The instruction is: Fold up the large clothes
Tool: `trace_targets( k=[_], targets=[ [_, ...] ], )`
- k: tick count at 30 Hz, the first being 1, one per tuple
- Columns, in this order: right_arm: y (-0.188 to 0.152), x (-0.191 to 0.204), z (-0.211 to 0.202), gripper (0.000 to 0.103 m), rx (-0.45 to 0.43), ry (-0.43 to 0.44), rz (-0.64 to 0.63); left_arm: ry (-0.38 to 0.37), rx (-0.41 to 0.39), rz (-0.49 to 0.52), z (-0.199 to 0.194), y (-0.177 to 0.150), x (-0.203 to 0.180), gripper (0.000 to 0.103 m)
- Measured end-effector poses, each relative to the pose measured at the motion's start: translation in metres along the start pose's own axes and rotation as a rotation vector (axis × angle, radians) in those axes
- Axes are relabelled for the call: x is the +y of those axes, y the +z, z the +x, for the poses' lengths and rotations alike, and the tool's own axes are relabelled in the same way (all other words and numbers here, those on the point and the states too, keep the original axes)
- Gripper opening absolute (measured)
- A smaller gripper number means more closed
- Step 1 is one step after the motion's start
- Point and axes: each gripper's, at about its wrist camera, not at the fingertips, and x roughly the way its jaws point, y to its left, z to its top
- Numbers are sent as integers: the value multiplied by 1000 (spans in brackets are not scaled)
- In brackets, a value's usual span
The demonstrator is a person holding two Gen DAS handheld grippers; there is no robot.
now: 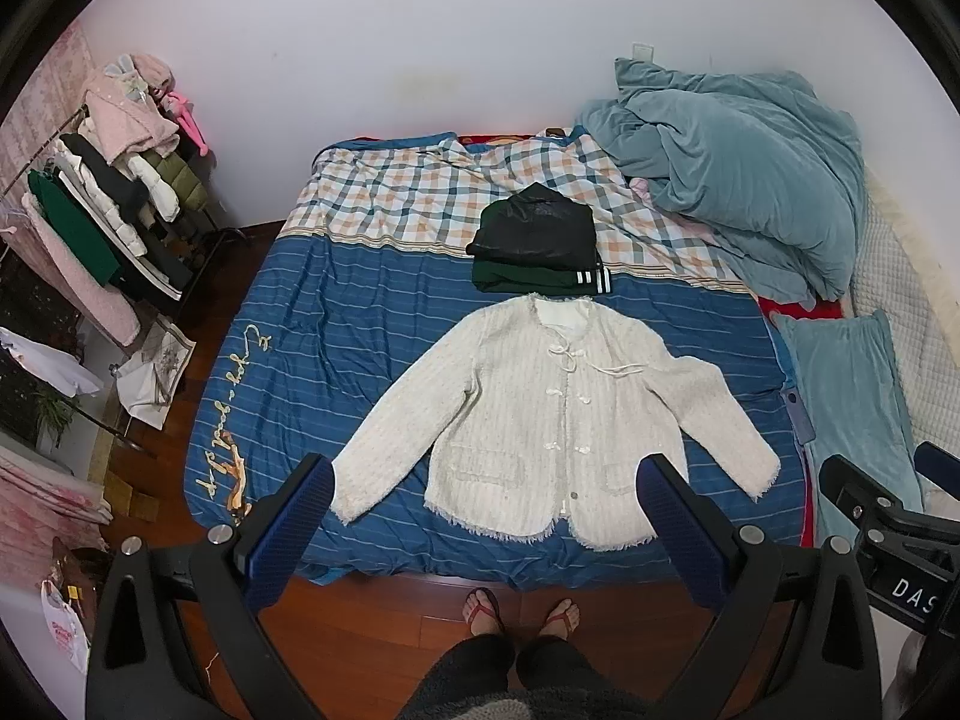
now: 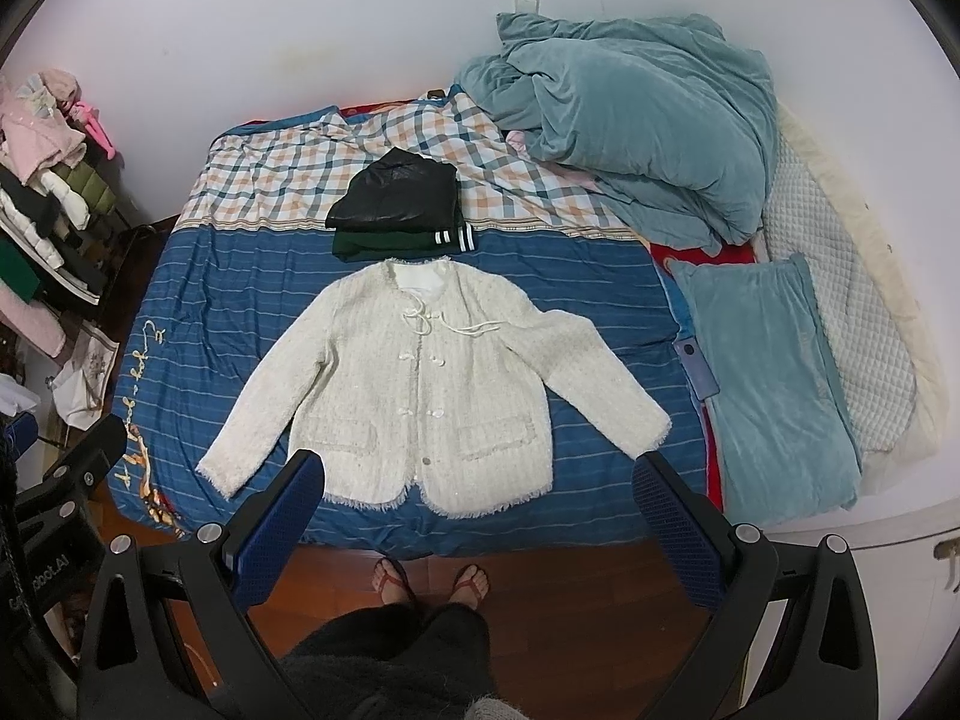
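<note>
Cream knitted cardigan (image 1: 528, 414) lies flat on the blue striped bed sheet (image 1: 360, 312), ahead of and below both tools.

I hold the left hand-held gripper (image 1: 486, 510) and the right hand-held gripper (image 2: 480, 504) spread wide and empty above the hem. The collar-to-hem axis runs away from me; each sleeve is nearer its own side. The cardigan's back is hidden.

- On my right gripper (image 1: 900, 552), seen at the right edge of the left wrist view, I read the white letters "DAS", cut off.
- On my left gripper (image 2: 54, 516), at the left edge of the right wrist view, part of a word ended in "bot.AI".
- The blue bedsheet (image 1: 360, 324) carried yellow cursive along its left edge, which I couldn't read.
</note>
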Motion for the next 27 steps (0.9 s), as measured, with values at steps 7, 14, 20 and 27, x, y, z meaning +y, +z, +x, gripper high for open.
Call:
trace_targets(
  k=[7,14,20,27],
  targets=[
    [0,-1,0,103,-2,1,2,-2,-1,-2,0,0,0,103],
    [-1,-1,1,103,-2,0,2,-10,1,1,1,3,0,103],
    [1,-4,7,103,3,-11,20,-2,-48,7,21,18,9,103],
    [-2,-52,82,103,-19,9,277,125,-108,88,118,29,4,103]
  ],
)
